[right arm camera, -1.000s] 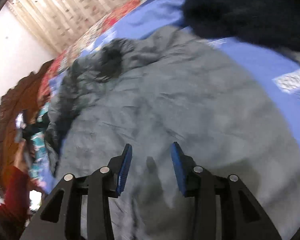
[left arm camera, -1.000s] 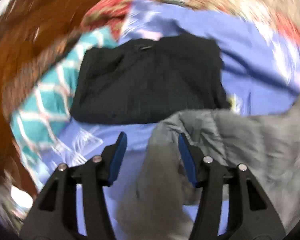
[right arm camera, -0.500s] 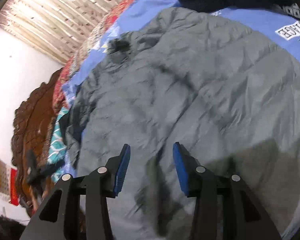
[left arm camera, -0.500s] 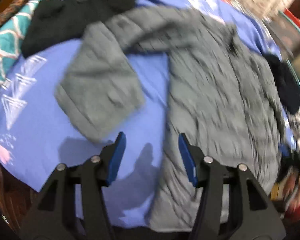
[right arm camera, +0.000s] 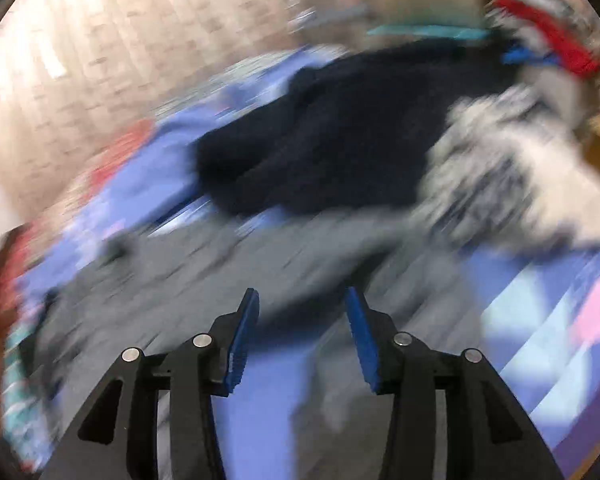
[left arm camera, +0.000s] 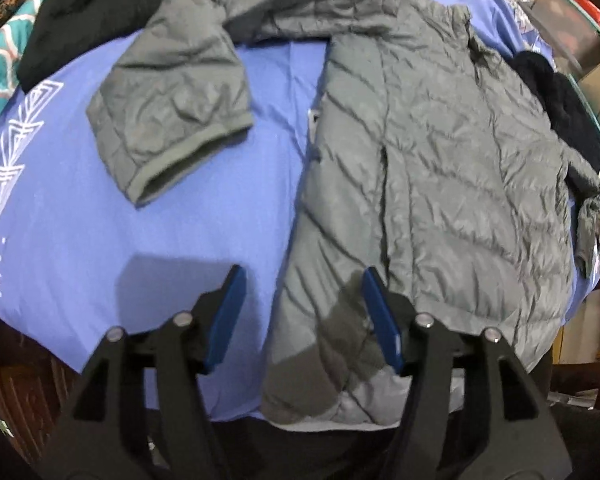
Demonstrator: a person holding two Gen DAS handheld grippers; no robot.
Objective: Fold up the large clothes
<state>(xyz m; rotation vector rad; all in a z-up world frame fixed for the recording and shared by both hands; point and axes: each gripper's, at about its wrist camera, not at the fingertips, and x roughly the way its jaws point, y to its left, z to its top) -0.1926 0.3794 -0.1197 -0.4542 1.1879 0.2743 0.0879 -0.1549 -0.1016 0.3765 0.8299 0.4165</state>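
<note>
Grey puffer jacket (left arm camera: 440,152) is lying spread flat on the blue bedsheet (left arm camera: 80,240) for folding, hem just ahead of the left gripper (left arm camera: 302,308), jaws spread, gripping nothing; right gripper (right arm camera: 300,336), also spread and unloaded, is hovering over its blurred sleeve end.

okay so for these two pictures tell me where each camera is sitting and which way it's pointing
Left wrist: on the left hand-held gripper, looking forward and down along its open blue fingers at the grey puffer jacket spread on the blue bedsheet.
Right wrist: on the right hand-held gripper, open, blurred; it faces a dark garment beyond the jacket.
Shared: the jacket and bedsheet; no hand shows in either.
</note>
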